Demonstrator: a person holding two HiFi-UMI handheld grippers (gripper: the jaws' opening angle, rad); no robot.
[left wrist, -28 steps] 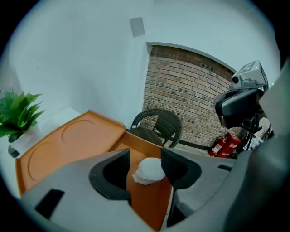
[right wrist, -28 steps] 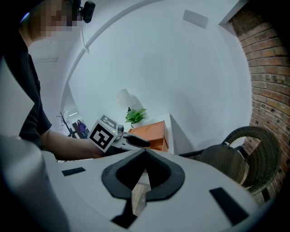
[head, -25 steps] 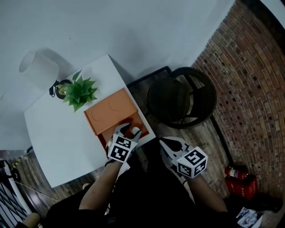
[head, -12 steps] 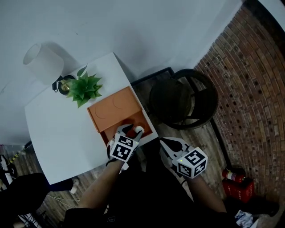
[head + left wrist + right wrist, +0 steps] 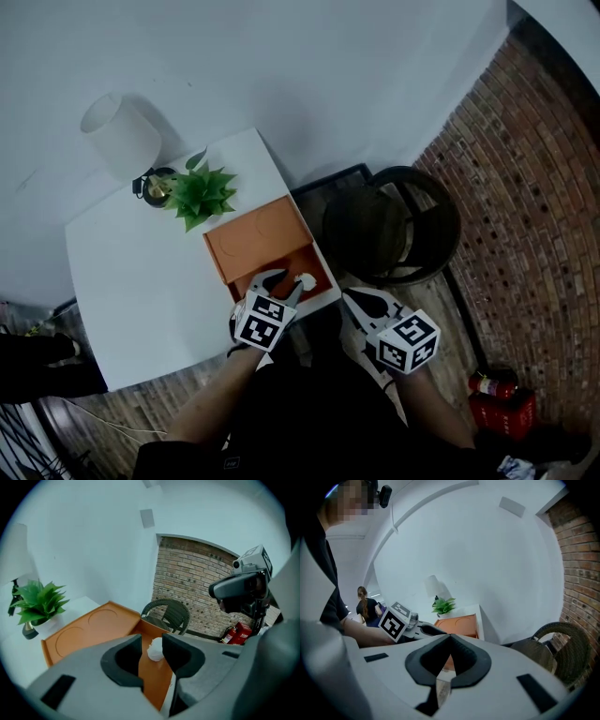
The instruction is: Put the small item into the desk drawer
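Note:
The small white item (image 5: 307, 279) lies in the open orange drawer (image 5: 286, 265), near its front right corner. In the left gripper view the item (image 5: 154, 651) rests on the drawer floor (image 5: 152, 679), just beyond the jaws. My left gripper (image 5: 284, 282) hovers over the drawer's near end. Its jaws have just been closing, and they stand apart with nothing between them (image 5: 152, 639). My right gripper (image 5: 351, 297) hangs off the desk's front right, shut and empty, its tips meeting (image 5: 450, 638).
The drawer belongs to an orange box (image 5: 258, 239) on a white desk (image 5: 141, 281), behind which stand a green plant (image 5: 202, 192) and a white lamp (image 5: 120, 136). A dark wicker chair (image 5: 389, 225) stands to the right by a brick wall. A fire extinguisher (image 5: 492, 386) sits on the floor.
The white item sat at the left gripper's tips before; now it lies free in the drawer, to their right. The left gripper has drawn back slightly. The right gripper stays shut.

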